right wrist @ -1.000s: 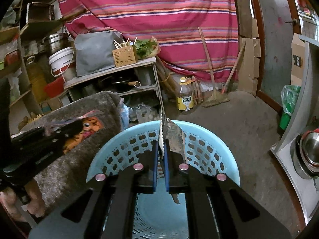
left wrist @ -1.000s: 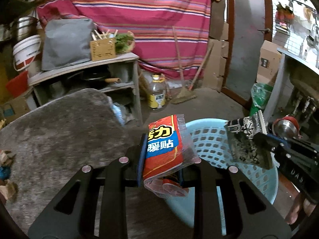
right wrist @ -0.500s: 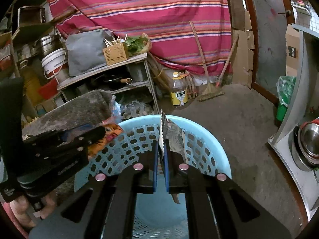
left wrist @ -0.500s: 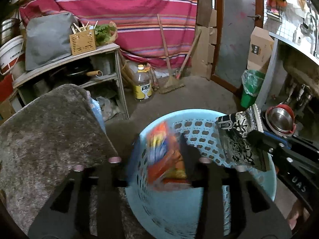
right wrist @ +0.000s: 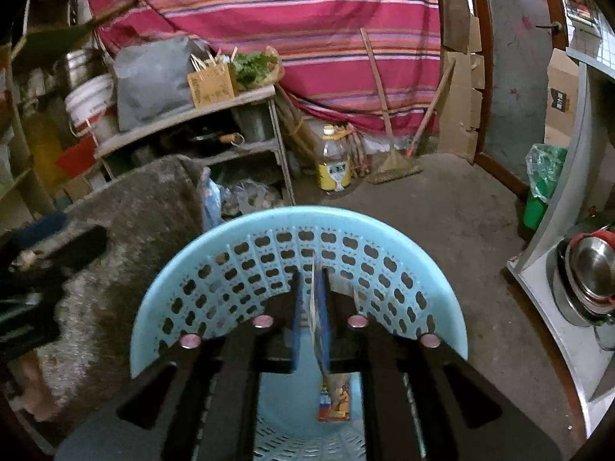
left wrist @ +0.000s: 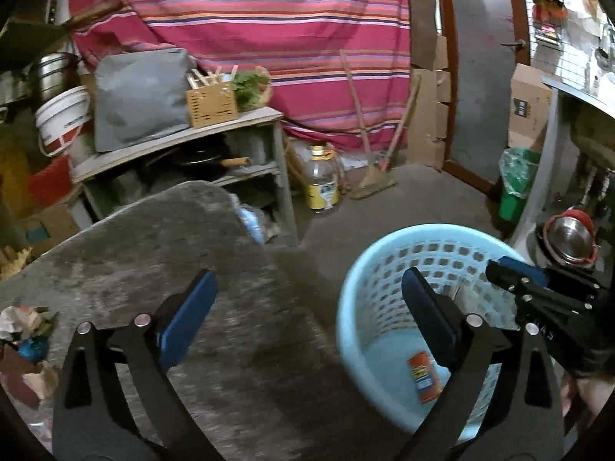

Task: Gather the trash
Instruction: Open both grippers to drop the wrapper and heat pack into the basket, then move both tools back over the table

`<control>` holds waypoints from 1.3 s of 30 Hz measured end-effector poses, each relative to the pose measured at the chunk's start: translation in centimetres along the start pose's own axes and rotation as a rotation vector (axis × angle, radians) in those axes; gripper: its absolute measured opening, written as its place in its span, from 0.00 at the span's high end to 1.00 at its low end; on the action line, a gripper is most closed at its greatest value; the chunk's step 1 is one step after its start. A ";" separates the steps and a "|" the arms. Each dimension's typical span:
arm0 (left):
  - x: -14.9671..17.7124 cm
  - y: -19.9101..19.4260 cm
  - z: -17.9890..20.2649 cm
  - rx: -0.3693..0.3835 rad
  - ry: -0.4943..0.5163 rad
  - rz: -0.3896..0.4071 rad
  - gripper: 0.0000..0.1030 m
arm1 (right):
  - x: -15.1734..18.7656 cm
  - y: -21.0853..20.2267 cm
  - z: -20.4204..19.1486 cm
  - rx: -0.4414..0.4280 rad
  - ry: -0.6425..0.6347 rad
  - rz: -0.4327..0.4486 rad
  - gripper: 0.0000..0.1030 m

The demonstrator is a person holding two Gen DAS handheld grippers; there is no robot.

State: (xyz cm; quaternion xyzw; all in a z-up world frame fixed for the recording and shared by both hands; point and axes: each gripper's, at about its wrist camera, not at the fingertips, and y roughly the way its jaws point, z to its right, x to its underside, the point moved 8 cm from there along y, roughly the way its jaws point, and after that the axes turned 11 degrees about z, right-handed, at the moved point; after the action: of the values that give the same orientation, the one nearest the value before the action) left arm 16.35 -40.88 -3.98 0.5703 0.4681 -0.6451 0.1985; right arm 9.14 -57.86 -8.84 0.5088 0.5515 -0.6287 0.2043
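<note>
My left gripper [left wrist: 307, 280] hangs over the grey fuzzy mat [left wrist: 153, 269] beside the light blue perforated basket [left wrist: 384, 246]. Its jaws are opening wide with nothing between them. A red and orange packet [left wrist: 423, 378] lies on the basket's floor [right wrist: 334, 403]. My right gripper [right wrist: 309, 280] points down into the basket [right wrist: 230, 238]; its jaws are opening, a narrow gap shows, and the thin edge of a dark patterned wrapper [right wrist: 316, 307] still stands between the pads, against the right one. Seen from the left wrist view, the right gripper [left wrist: 507, 272] sits at the basket's far rim.
Crumpled paper scraps [left wrist: 23, 322] lie at the mat's left edge. A wooden shelf [left wrist: 184, 142], an oil bottle [left wrist: 321, 184], a broom [left wrist: 369, 176], a green bin [left wrist: 515, 184] and steel bowls [right wrist: 588, 269] stand around. Bare floor lies beyond the basket.
My left gripper opened and let the red packet fall into the basket, then swung left over the mat. My right gripper sank toward the basket and its jaws parted slightly.
</note>
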 end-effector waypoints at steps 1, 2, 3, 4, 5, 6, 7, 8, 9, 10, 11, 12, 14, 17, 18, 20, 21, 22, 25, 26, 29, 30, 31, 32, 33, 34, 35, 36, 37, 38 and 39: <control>0.1 -0.3 -0.7 -0.010 -0.006 0.000 0.08 | 0.0 0.0 0.0 0.016 -0.004 0.006 0.33; 0.1 -0.5 -1.1 -0.015 -0.010 0.000 0.08 | 0.1 0.0 -0.1 0.029 -0.008 0.008 0.29; 0.3 -0.9 -2.0 -0.025 -0.019 0.000 0.08 | 0.1 0.0 -0.1 0.032 -0.008 0.003 0.29; 0.3 -1.2 -2.6 -0.031 -0.025 0.000 0.08 | 0.1 0.0 -0.2 0.037 -0.003 -0.001 0.29; 0.3 -1.5 -3.2 -0.036 -0.031 0.003 0.08 | 0.1 0.0 -0.2 0.038 0.001 -0.002 0.29; 0.4 -2.0 -4.1 -0.044 -0.039 0.004 0.08 | 0.2 0.0 -0.3 0.043 0.002 -0.005 0.27; 0.5 -2.4 -4.8 -0.052 -0.045 0.004 0.07 | 0.3 0.0 -0.3 0.052 0.000 -0.006 0.25; 0.5 -2.6 -5.2 -0.057 -0.047 0.005 0.07 | 0.3 0.0 -0.4 0.065 -0.006 -0.005 0.23; 0.6 -3.1 -6.0 -0.068 -0.047 0.008 0.07 | 0.4 0.0 -0.5 0.080 -0.013 -0.004 0.21; 0.6 -3.4 -6.5 -0.075 -0.047 0.010 0.06 | 0.4 0.0 -0.6 0.089 -0.017 -0.004 0.20; 0.7 -3.8 -7.2 -0.086 -0.047 0.014 0.06 | 0.4 0.0 -0.7 0.096 -0.020 -0.002 0.18; 0.7 -4.2 -7.8 -0.095 -0.049 0.018 0.05 | 0.4 -0.1 -0.9 0.100 -0.020 -0.001 0.17; 0.9 -4.7 -8.7 -0.105 -0.054 0.021 0.05 | 0.3 -0.3 -1.3 0.106 -0.020 0.001 0.17; 1.2 -5.5 -10.1 -0.125 -0.062 0.022 0.05 | 0.1 -0.8 -1.9 0.111 -0.017 0.013 0.17; 1.3 -5.8 -10.7 -0.132 -0.070 0.024 0.05 | 0.1 -1.1 -2.1 0.110 -0.015 0.017 0.16; 1.6 -6.5 -11.9 -0.151 -0.086 0.031 0.05 | -0.3 -1.9 -3.1 0.106 -0.015 0.038 0.13; 1.7 -7.0 -12.6 -0.164 -0.092 0.038 0.05 | -0.4 -2.1 -3.5 0.105 -0.017 0.047 0.12; 1.7 -7.3 -13.2 -0.173 -0.094 0.044 0.05 | -0.7 -2.6 -4.2 0.100 -0.020 0.063 0.12; 1.7 -9.1 -15.4 -0.228 -0.096 0.092 0.05 | -1.4 -3.7 -6.9 0.056 -0.024 0.108 0.04; 2.0 -9.7 -16.3 -0.253 -0.099 0.102 0.05 | -1.6 -4.1 -7.8 0.040 -0.030 0.125 0.04; 3.2 -10.8 -19.2 -0.286 -0.121 0.070 0.05 | -2.2 -4.9 -10.7 0.022 -0.063 0.160 0.04; 3.7 -10.9 -20.4 -0.303 -0.126 0.048 0.05 | -2.2 -4.9 -11.9 0.021 -0.077 0.162 0.04; 4.3 -11.1 -21.4 -0.317 -0.134 0.033 0.05 | -2.2 -4.9 -12.6 0.019 -0.084 0.160 0.04; 4.6 -11.2 -22.4 -0.329 -0.144 0.024 0.05 | -2.1 -4.8 -13.6 0.015 -0.090 0.157 0.04; 5.1 -11.6 -24.1 -0.348 -0.166 0.019 0.05 | -2.0 -4.8 -14.2 0.010 -0.091 0.156 0.04; 5.5 -12.1 -25.3 -0.361 -0.182 0.018 0.05 | -1.9 -4.7 -15.2 0.004 -0.090 0.159 0.04; 5.8 -12.5 -26.6 -0.378 -0.198 0.018 0.05 | -1.8 -4.6 -16.0 0.000 -0.089 0.160 0.04; 6.1 -13.1 -28.0 -0.395 -0.210 0.020 0.05 | -1.7 -4.6 -16.6 -0.003 -0.090 0.157 0.04; 6.4 -13.6 -29.2 -0.413 -0.219 0.019 0.05 | -1.5 -4.4 -17.7 -0.010 -0.093 0.151 0.04; 6.6 -13.8 -30.1 -0.421 -0.225 0.018 0.05 | -1.4 -4.4 -18.5 -0.007 -0.099 0.153 0.04; 7.0 -14.2 -31.2 -0.430 -0.231 0.016 0.05 | -1.3 -4.2 -19.1 -0.002 -0.106 0.157 0.04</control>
State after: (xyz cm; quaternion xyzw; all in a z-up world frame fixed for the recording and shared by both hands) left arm 20.41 -6.22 -2.26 0.4410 0.5644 -0.5898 0.3729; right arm 14.14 -39.69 -3.27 0.5163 0.4989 -0.6362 0.2825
